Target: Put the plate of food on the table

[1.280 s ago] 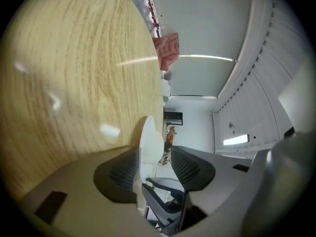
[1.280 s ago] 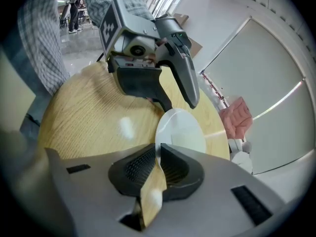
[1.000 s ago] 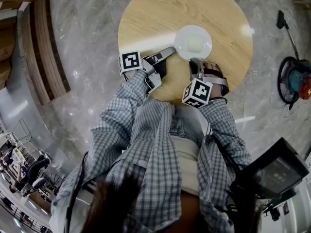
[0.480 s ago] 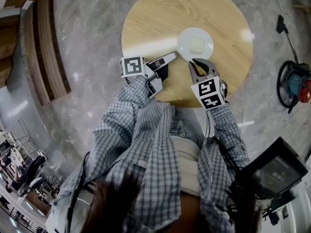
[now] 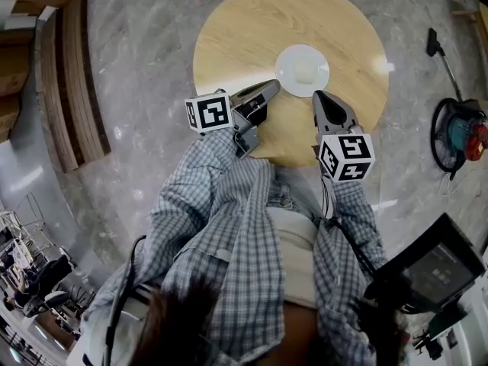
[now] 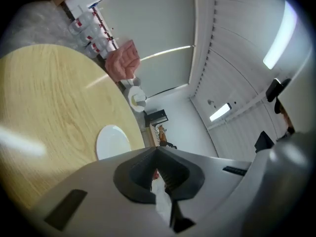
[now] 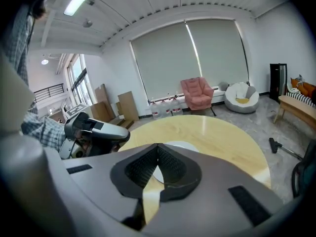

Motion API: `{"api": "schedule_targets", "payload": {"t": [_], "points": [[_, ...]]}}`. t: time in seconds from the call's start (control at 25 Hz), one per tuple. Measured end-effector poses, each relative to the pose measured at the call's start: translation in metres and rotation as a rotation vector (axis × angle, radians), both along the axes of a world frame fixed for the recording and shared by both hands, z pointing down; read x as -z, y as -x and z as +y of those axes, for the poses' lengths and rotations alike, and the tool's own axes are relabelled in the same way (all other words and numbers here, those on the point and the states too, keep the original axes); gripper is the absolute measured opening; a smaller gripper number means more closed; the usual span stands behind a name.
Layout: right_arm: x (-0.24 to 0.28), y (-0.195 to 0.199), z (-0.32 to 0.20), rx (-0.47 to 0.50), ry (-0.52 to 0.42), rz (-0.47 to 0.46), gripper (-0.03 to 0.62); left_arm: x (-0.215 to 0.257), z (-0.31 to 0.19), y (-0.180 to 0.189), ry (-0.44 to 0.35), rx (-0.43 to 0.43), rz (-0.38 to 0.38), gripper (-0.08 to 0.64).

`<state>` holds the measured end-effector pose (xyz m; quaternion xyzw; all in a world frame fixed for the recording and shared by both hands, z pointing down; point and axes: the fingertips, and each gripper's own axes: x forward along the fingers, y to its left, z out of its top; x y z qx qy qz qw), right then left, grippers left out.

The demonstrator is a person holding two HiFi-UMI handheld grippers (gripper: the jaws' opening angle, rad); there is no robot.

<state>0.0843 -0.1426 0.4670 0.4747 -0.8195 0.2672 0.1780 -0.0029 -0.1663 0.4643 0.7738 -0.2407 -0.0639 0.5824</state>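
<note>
A white plate (image 5: 303,70) with a pale piece of food sits flat on the round wooden table (image 5: 252,21), past its middle. My left gripper (image 5: 272,88) lies at the plate's near-left, a little short of the rim. Its jaws are closing and meet tip to tip with nothing between them. My right gripper (image 5: 318,95) hangs just short of the plate's near rim, jaws likewise closing together, empty. In the left gripper view the plate (image 6: 112,141) lies beyond the joined jaws (image 6: 157,149). The right gripper view shows the plate (image 7: 183,145) just past its jaws (image 7: 158,146), with the left gripper (image 7: 94,130) beside it.
A vacuum cleaner (image 5: 457,128) stands on the marble floor to the right of the table. Wooden steps (image 5: 76,75) run along the left. A black device (image 5: 431,269) sits at my lower right. A pink armchair (image 7: 197,93) stands beyond the table.
The right gripper has let go of the plate's near rim and drawn back towards me. Both grippers' jaws have gone from open to shut. The plate stays on the table.
</note>
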Motion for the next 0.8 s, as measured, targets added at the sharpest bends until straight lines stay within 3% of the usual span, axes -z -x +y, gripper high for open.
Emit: {"api": "schedule_targets", "payload": {"t": [0.36, 0.56, 0.8], "points": [[0.044, -0.007, 0.011, -0.033, -0.078, -0.058, 0.008, 0.051, 0.013, -0.021, -0.171, -0.067, -0.077, 0.008], [0.067, -0.017, 0.017, -0.065, -0.125, -0.086, 0.008, 0.075, 0.024, -0.024, -0.263, -0.083, -0.161, 0.007], [0.093, -0.028, 0.020, -0.083, -0.160, -0.128, 0.008, 0.098, 0.032, -0.030, -0.335, -0.102, -0.221, 0.007]]}}
